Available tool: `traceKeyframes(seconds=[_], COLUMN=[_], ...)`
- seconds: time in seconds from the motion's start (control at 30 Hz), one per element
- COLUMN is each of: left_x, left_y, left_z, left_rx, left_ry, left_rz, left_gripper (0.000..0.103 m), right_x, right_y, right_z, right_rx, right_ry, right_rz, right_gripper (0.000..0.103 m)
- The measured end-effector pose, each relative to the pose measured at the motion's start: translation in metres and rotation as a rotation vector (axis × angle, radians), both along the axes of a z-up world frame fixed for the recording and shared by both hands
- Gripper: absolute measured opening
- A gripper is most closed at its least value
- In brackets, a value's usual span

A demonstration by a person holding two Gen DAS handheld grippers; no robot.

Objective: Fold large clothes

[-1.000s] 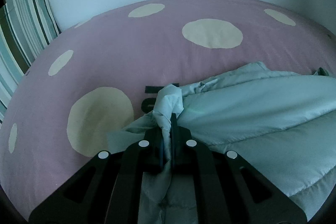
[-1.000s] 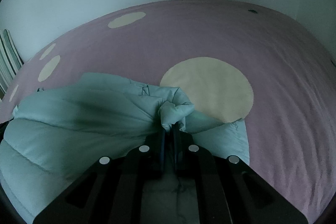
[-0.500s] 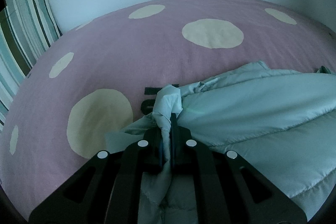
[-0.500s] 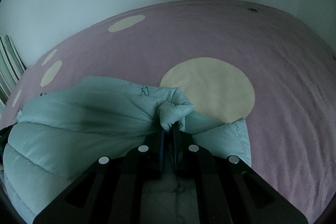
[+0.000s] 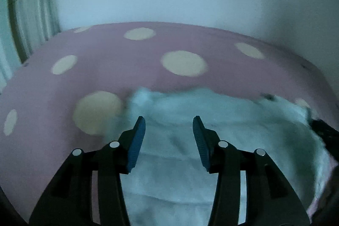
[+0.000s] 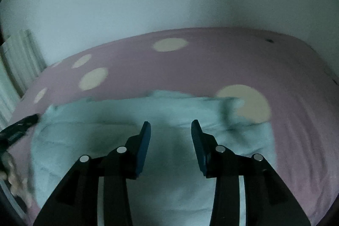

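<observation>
Pale teal quilted padded jacket (image 5: 222, 120) (image 6: 131, 120) is laid flat on pink bedsheet with cream polka dots (image 5: 118, 69) (image 6: 233, 60), beneath and ahead of both finger pairs. Left gripper (image 5: 168, 128) and right gripper (image 6: 170, 132) are spread apart, nothing gripped. Frames are motion-blurred.

Quilted matt jacket (image 5: 190, 120), cotton bedsheet (image 5: 106, 77)

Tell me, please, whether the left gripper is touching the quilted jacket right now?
Apart. In the left wrist view the left gripper stands wide open, nothing between its fingers, and the quilted jacket lies beyond on the bedspread.
</observation>
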State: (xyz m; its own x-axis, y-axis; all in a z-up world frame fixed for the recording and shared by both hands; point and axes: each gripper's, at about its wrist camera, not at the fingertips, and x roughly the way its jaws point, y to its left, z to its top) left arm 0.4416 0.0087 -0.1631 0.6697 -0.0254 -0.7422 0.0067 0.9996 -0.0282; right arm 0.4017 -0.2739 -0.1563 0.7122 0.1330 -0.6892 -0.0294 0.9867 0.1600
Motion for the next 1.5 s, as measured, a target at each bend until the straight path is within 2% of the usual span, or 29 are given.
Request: traceKeyframes(seconds=[0.1,0.17,0.3,0.47,0.63,0.7,0.8,0.93,1.03,1.1,1.27,1.5], left_x=[-0.003,0.001,0.013,0.014,0.013,0.005,-0.015,-0.051,-0.062,-0.062,-0.055,-0.047], left_y=[-0.030,-0.041,-0.054,-0.063,-0.064,-0.062,-0.059,-0.059,-0.065,-0.068,-0.073,-0.069], left_z=[-0.016,-0.029,-0.060,-0.078,-0.072,-0.059,-0.039,-0.020,-0.029,-0.042,-0.067,-0.074], left_rx=[0.023,0.029,0.112,0.179,0.178,0.176,0.144,0.081,0.079,0.107,0.163,0.135], left_ry=[0.028,0.055,0.138,0.110,0.102,0.091,0.058,-0.005,0.005,0.024,0.059,0.082], left_rz=[-0.041,-0.042,-0.044,-0.048,-0.051,-0.051,-0.045,-0.054,-0.069,-0.065,-0.069,-0.075], left_gripper=[0.046,0.046,0.047,0.047,0.046,0.045,0.045,0.047,0.047,0.048,0.048,0.047], right_x=[0.002,0.004,0.017,0.019,0.020,0.015,-0.007,-0.044,-0.061,-0.064,-0.051,-0.046], right_y=[0.040,0.053,0.063,0.063,0.065,0.064,0.063,0.063,0.066,0.070,0.073,0.071], right_z=[-0.010,-0.022,-0.057,-0.069,-0.064,-0.054,-0.041,-0.026,-0.028,-0.037,-0.063,-0.071], right_rx=[-0.006,-0.026,-0.081,-0.089,-0.090,-0.091,-0.084,-0.089,-0.098,-0.125,-0.152,-0.144], right_ry=[0.023,0.041,0.115,0.107,0.084,0.072,0.049,0.001,-0.004,0.016,0.078,0.104], right_rz=[0.075,0.088,0.103,0.097,0.092,0.085,0.068,0.063,0.070,0.071,0.072,0.068], right_gripper=[0.040,0.040,0.041,0.041,0.041,0.045,0.051,0.051,0.051,0.051,0.053,0.053])
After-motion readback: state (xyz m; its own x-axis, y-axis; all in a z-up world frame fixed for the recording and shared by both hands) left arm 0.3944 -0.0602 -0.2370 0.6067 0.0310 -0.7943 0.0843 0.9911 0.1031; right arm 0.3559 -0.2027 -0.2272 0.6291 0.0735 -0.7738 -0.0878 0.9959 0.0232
